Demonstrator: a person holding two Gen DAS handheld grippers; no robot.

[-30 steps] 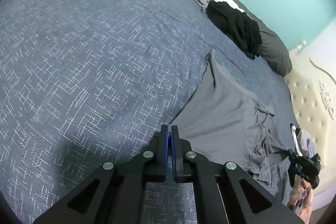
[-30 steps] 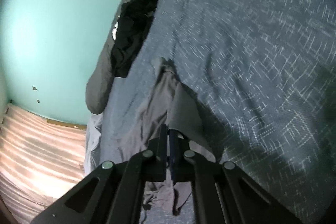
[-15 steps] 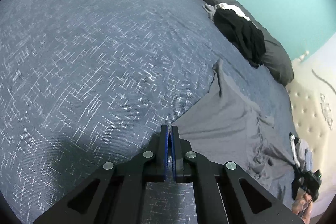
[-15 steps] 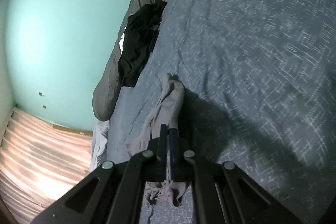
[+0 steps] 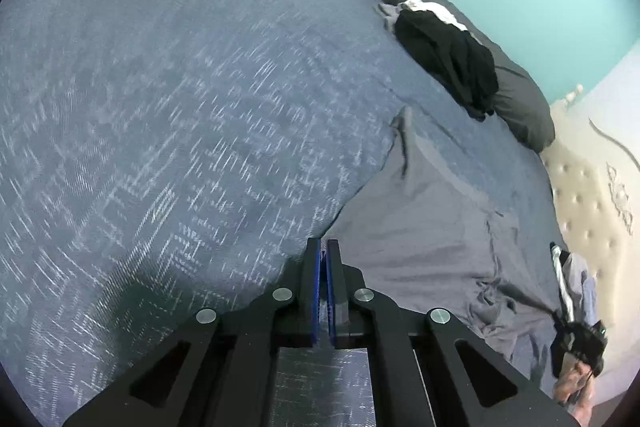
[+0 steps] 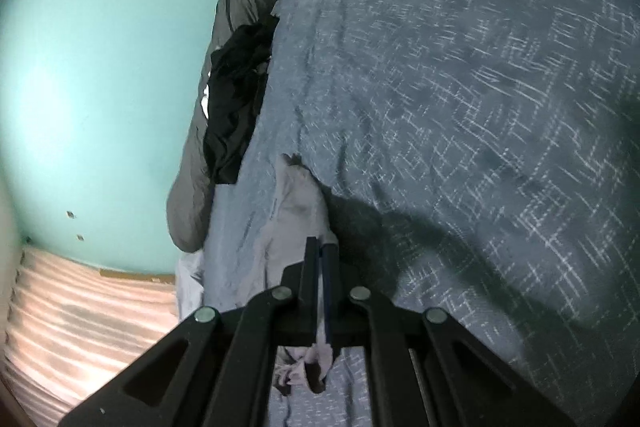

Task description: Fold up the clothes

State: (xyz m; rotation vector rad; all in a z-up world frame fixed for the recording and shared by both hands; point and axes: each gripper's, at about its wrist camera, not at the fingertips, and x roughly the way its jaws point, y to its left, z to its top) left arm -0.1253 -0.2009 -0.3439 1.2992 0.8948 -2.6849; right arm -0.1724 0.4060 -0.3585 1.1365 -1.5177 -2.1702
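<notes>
A grey garment [image 5: 432, 223] lies spread on the blue patterned bedspread [image 5: 180, 99], lifted along its near edge. My left gripper [image 5: 323, 247] is shut on one corner of it. My right gripper [image 6: 320, 247] is shut on another edge of the same grey garment [image 6: 300, 211], which hangs in folds from the jaws. The right gripper also shows in the left wrist view [image 5: 576, 339], small at the lower right, with the cloth stretched toward it.
A pile of black clothes [image 5: 448, 55] lies on a dark grey pillow [image 5: 520, 99] against the teal wall [image 6: 100, 67]. A cream tufted headboard [image 5: 592, 195] stands at the right. A pale curtain [image 6: 80, 327] hangs beyond the bed's edge.
The right gripper has lifted and pulled its edge of the grey garment, so the cloth has drawn narrower in its view. The left gripper has shifted slightly, still holding its corner.
</notes>
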